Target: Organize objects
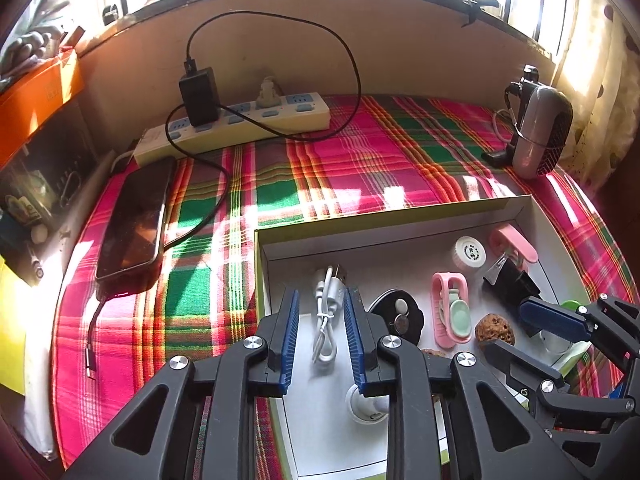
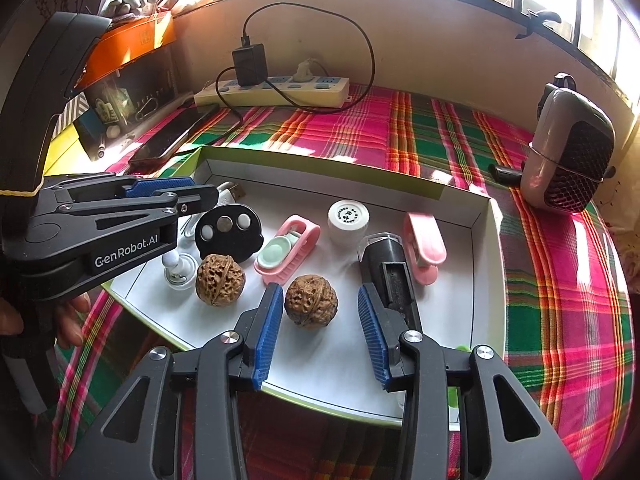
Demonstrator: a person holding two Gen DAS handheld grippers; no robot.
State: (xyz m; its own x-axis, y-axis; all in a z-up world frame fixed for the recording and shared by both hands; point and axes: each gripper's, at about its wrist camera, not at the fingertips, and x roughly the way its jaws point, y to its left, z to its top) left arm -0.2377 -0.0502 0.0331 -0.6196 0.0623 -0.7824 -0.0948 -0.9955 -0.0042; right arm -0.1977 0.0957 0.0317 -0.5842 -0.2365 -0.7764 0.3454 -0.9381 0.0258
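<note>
We see a cloth [image 2: 460,140] plaided in pink, green, red and yellow. On it sits a box [image 2: 482,240], white inside with a lime-green rim. Inside we find two brown wrinkled walnuts [image 2: 311,300], pink clips [image 2: 424,240], a white cable [image 1: 326,320] and a black disc [image 2: 230,234]. Our fingers [image 2: 267,336] carry ribbed blue pads.
</note>
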